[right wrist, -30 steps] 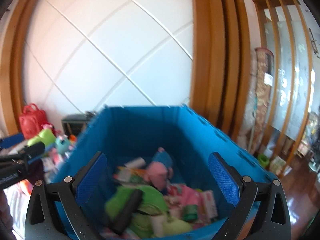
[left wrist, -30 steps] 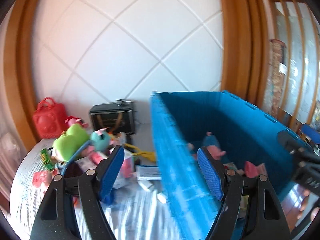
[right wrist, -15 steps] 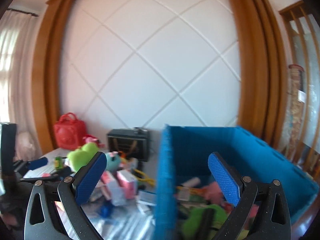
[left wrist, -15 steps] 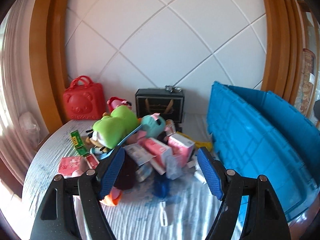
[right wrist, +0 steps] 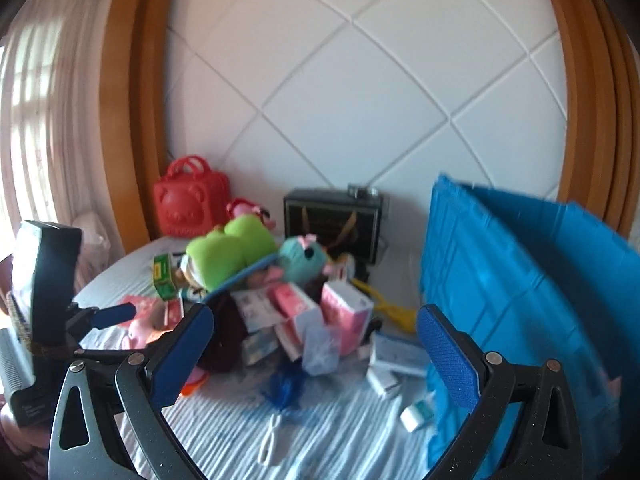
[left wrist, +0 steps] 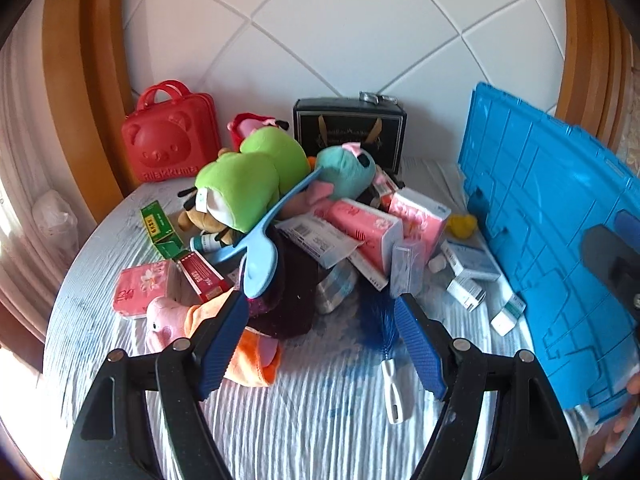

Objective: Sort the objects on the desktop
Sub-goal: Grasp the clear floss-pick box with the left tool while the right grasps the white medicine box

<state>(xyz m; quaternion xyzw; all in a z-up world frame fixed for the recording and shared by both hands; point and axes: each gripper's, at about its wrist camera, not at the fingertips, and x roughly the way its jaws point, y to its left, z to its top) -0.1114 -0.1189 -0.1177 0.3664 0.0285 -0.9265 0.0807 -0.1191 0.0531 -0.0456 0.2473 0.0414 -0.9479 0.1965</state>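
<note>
**Both views swung off the bin onto the pile**

A second ago both cameras looked into the blue bin; now it stands at the right edge. Left gripper and right gripper are both spread wide, holding nothing. Left of the bin: green plush, pink tissue packs, blue shoehorn, maroon cloth. A blue brush lies nearest, before the pile. Red bear case stands behind.
</note>
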